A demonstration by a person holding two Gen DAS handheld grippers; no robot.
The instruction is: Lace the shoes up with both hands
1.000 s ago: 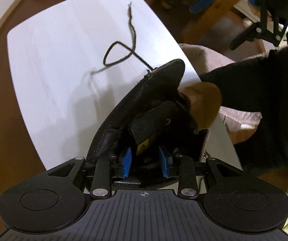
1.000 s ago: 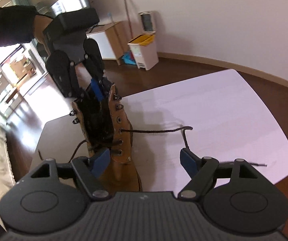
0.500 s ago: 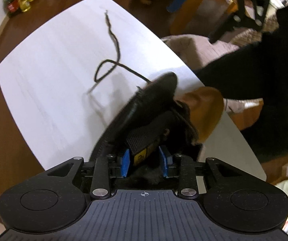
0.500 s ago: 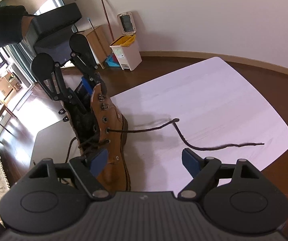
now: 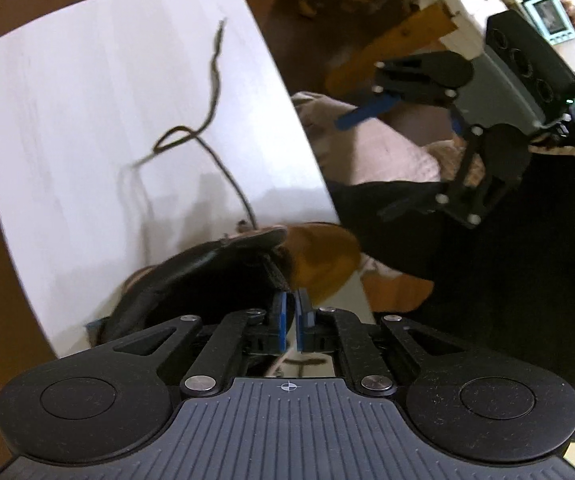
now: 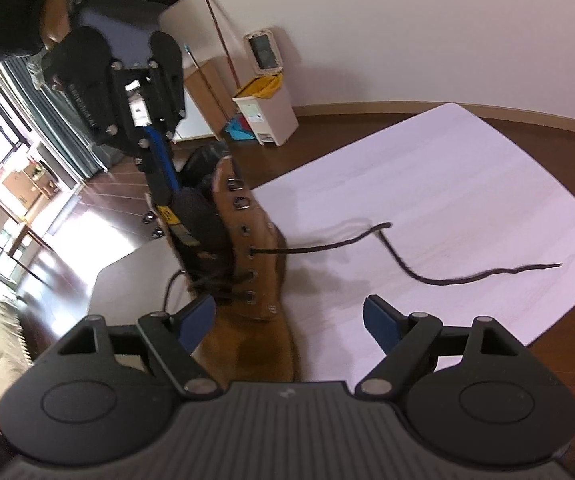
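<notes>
We see a white table point(image 6: 427, 184) filling most of both views, with dark wooden floor around it and a lidded bin point(image 6: 265, 92) against the far wall. On the near left part of the table stands a tan boot point(image 6: 247, 264), upright, its black tongue point(image 6: 195, 216) pulled up and away from the eyelet rows.

Our left gripper point(image 6: 163, 176) comes down from above onto that tongue; in the right wrist view its blue fingers look clamped on the tongue's top edge, and in its own view the pads point(image 5: 283, 312) stand almost together with only a thin gap, so we judge it is gripping the tongue and steadying the boot. Our right gripper point(image 6: 289, 320) hangs just in front of the boot's toe with its jaws spread wide and nothing between them.

The dark lace point(image 6: 367, 240) is crossed through the lower eyelets point(image 6: 251, 276), as far as we can make out. One end leaves an eyelet about midway up the right row and trails to the right across the table, kinking once before its tip point(image 6: 557, 266) rests near the right edge. A second strand point(image 6: 171, 288) loops out on the boot's left side. The upper eyelets and hooks point(image 6: 239, 200) are bare.

So we judge the lacing roughly half in place: the lower rows are threaded, the upper ones are left, and no knot shows
</notes>
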